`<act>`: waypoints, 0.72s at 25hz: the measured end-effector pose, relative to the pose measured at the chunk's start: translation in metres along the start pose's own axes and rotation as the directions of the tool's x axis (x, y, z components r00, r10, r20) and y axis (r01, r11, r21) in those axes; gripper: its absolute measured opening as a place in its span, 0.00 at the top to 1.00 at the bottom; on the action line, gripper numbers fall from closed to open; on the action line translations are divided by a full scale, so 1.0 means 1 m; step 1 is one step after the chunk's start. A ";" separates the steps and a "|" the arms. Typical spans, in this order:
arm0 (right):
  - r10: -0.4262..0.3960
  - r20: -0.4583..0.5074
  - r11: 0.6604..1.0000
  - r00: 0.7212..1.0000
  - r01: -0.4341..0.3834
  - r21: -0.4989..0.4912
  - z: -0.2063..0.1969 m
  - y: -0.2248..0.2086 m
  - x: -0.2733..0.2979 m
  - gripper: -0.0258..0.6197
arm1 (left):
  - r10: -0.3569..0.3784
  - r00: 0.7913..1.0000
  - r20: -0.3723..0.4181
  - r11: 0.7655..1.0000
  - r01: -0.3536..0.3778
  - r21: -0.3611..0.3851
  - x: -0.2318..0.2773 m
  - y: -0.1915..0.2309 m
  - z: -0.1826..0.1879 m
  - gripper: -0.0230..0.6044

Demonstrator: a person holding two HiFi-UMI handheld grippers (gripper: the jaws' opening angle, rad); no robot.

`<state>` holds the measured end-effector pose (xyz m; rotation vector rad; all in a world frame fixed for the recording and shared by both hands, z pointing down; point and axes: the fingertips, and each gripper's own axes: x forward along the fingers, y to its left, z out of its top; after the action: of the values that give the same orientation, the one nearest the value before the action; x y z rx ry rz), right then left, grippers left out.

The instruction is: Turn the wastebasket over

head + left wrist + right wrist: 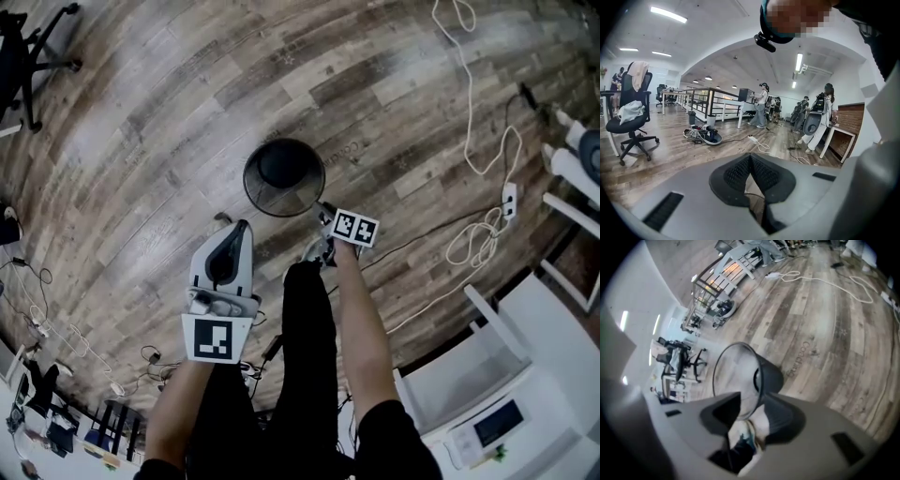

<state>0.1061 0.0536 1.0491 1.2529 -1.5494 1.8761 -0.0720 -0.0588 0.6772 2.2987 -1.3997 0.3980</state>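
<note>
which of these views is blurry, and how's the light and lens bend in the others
Right gripper view: smeared, with the wastebasket and right tool soft-edged. Left gripper view: crisp, though the ceiling lights are blown out to white. Head view: sharp but strongly fisheyed, the floor planks curving around the wastebasket.

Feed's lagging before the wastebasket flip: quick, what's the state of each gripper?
Left gripper: closed, holding nothing.
Right gripper: open, jaws either side of the wastebasket rim, not clamped.

Around you: worn plank floor [159, 131], white cable [467, 112] looping toward a power strip [509, 198], black office chair [23, 56] far left.
</note>
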 end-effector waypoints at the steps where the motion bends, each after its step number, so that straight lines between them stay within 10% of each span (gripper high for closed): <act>1: -0.001 -0.010 1.000 1.000 0.001 -0.020 -0.003 0.007 -0.006 0.69 | 0.000 1.000 0.008 1.000 0.000 -0.005 -0.003 -0.001 0.006 0.91; 18: -0.180 0.135 0.936 0.974 0.212 -0.281 0.003 0.179 -0.172 0.91 | -0.031 0.999 0.010 0.998 0.030 0.050 -0.087 -0.026 0.154 0.91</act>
<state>0.0583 0.0354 0.8062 1.3324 -1.6201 1.4150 -0.0841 -0.0559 0.4987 2.3623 -1.3723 0.4166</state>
